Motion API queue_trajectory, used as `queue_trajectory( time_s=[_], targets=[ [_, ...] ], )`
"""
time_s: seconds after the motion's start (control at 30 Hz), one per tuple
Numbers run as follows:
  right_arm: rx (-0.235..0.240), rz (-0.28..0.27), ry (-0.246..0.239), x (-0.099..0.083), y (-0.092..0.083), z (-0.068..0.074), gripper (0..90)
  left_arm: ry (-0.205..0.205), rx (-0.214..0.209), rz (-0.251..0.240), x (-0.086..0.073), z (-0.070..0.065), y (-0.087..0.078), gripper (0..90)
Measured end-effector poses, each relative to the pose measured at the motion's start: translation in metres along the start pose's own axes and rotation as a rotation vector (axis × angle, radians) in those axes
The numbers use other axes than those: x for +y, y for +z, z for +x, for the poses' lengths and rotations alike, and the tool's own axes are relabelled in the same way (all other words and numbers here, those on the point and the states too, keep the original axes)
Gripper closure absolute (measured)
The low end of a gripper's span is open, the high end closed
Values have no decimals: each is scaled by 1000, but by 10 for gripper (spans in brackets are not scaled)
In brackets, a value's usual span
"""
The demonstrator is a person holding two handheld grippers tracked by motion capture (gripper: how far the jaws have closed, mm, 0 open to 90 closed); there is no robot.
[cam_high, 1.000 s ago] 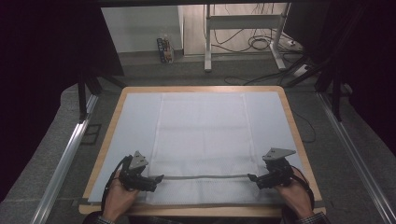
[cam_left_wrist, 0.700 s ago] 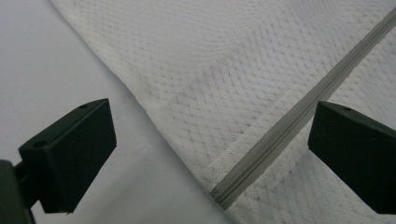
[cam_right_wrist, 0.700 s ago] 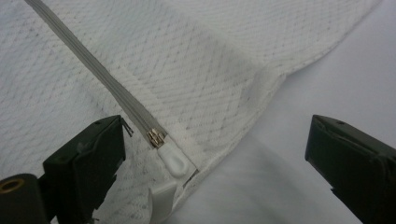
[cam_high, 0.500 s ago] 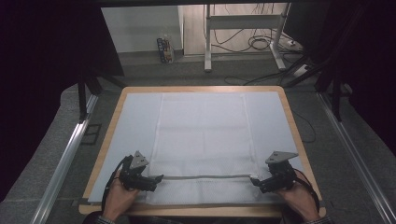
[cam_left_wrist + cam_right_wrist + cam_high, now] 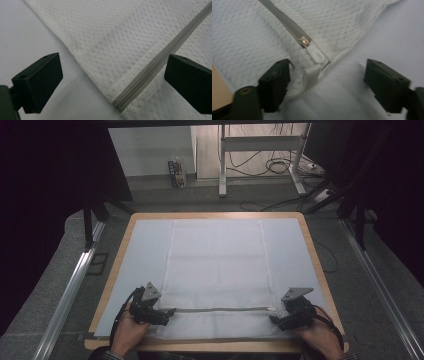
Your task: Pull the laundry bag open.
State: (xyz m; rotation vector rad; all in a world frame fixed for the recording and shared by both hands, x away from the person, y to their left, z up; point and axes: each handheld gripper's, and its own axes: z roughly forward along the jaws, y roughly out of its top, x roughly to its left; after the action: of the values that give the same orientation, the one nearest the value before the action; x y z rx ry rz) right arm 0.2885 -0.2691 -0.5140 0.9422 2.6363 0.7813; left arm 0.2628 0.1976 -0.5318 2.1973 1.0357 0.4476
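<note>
White mesh bag [image 5: 217, 270] lies flat on the pale mat of the table [image 5: 305, 227], its grey zipper [image 5: 220, 309] running across the near end between the two grippers. Thin open-weave fabric: likely very light, limp and prone to bunch or slide on the mat if dragged from one point. The zipper tape [image 5: 150, 70] is the one firm line in it. The zipper slider [image 5: 304, 42] sits at the right end with a white pull tab [image 5: 315, 55] lying toward the bag's corner; that tab looks like the best place to pinch, small and possibly slick. Left gripper [image 5: 162, 312] stands wide open over the zipper's left end, holding nothing. Right gripper [image 5: 275, 319] has just been closing but its jaws are apart, the tab and corner between them and not yet pinched. Judgement: anchor the left end before pulling.
</note>
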Motion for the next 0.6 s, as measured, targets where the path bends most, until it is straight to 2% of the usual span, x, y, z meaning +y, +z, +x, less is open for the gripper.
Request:
queue_trajectory(
  time_s=[0.13, 0.27, 0.43, 0.47, 0.6],
  targets=[
    [-7, 4, 3, 1, -2, 8, 405, 13, 8, -1, 1, -2, 0, 18],
    [9, 1, -10, 0, -4, 13, 553, 19, 11, -4, 1, -3, 0, 21],
    [6, -12, 7, 0, -5, 11, 771, 18, 4, -8, 3, -4, 1, 24],
    [13, -15, 5, 0, -5, 11, 804, 15, 2, -9, 4, -4, 1, 26],
    [19, -25, 2, 0, -6, 11, 842, 20, -1, -2, 5, -5, 2, 29]
  ],
)
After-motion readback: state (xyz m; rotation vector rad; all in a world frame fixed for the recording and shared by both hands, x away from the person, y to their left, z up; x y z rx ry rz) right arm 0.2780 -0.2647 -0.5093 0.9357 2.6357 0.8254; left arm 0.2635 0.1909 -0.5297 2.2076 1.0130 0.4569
